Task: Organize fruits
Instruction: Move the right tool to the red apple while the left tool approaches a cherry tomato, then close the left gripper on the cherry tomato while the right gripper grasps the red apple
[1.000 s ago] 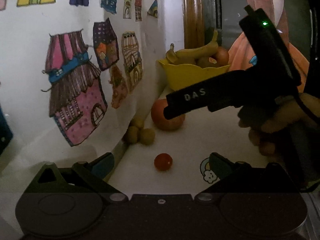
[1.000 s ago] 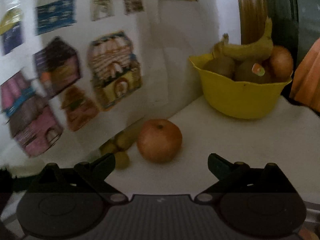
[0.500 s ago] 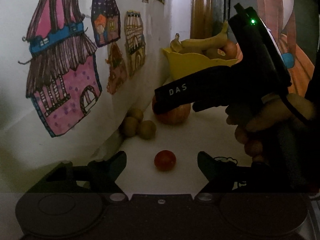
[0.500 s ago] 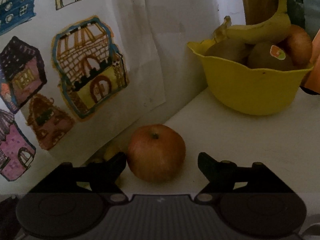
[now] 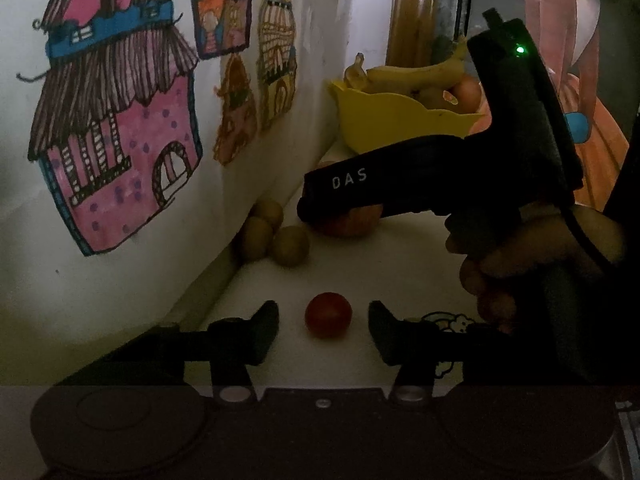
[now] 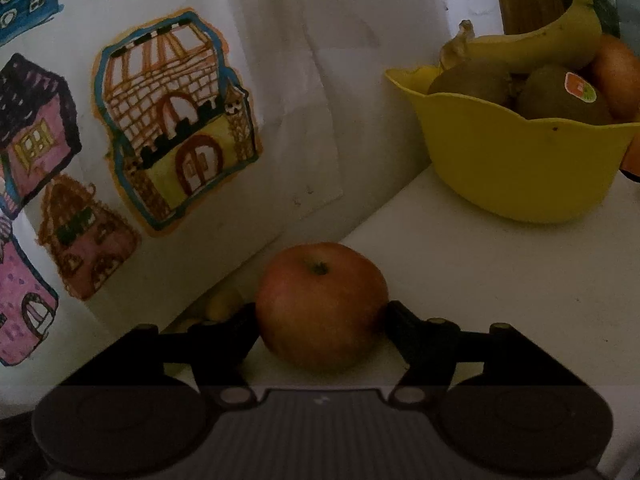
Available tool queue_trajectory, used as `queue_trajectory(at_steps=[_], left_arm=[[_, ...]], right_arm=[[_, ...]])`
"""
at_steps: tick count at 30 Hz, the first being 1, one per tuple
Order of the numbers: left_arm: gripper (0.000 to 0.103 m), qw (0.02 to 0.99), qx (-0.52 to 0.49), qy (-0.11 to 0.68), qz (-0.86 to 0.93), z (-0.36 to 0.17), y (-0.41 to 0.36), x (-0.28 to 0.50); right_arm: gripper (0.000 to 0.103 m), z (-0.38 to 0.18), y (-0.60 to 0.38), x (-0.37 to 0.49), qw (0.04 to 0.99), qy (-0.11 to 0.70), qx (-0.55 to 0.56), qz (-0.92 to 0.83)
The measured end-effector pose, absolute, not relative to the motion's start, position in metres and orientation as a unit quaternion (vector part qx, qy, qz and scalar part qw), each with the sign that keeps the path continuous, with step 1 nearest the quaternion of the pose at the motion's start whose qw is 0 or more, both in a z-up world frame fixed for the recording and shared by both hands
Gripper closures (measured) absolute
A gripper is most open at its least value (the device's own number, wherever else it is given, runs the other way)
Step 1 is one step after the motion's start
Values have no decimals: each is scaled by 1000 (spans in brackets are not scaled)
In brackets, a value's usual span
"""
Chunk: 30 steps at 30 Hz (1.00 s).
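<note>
- Closing in at the near edge: the left gripper (image 5: 323, 326) has just been narrowing its jaws around the small round red tomato (image 5: 328, 315), which sits on the white tabletop (image 5: 400, 264) between the fingers. A gap shows on each side, so nothing is held yet.
- Over in the right wrist view, the right gripper (image 6: 320, 322) has also been closing, and its fingers now sit against both flanks of the large round red-orange apple (image 6: 321, 306). The apple is still resting on the table, stem at twelve o'clock.
- My read: both pickups are at the grasp stage. A second ago the jaws stood wide and further back; now each fruit is bracketed, the apple ahead of the tomato.
- From the left camera, the right gripper's black body and the hand (image 5: 532, 256) holding it fill the three o'clock side, covering most of the apple.
- At about eleven o'clock from the tomato, three small yellow-green round fruits (image 5: 272, 236) huddle against the wall, clear of both grips.
- Far back at one o'clock stands the yellow plastic bowl (image 6: 520, 168), holding a banana (image 6: 532, 46), kiwis and another reddish fruit. It looks full, so I judge landing space will be tight.
- Along the nine o'clock side, a white paper sheet with coloured house drawings (image 6: 176, 128) lines the wall close beside the apple, leaving the right gripper's wall-side finger little room.
</note>
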State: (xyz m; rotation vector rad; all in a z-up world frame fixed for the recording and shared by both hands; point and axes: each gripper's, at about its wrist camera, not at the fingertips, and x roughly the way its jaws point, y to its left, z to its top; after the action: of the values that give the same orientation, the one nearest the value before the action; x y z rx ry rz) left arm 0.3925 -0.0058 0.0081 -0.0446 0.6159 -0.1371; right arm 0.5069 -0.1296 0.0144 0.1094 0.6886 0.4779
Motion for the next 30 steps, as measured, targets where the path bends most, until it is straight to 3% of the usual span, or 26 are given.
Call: queue_trajectory(at_steps=[6, 30], left_arm=[[75, 949, -35, 305, -77, 7, -2, 395], [77, 942, -48, 324, -70, 16, -1, 361]], right_arm=[[31, 14, -128, 499, 913, 333, 55, 228], [31, 29, -162, 438, 905, 372, 82, 191]])
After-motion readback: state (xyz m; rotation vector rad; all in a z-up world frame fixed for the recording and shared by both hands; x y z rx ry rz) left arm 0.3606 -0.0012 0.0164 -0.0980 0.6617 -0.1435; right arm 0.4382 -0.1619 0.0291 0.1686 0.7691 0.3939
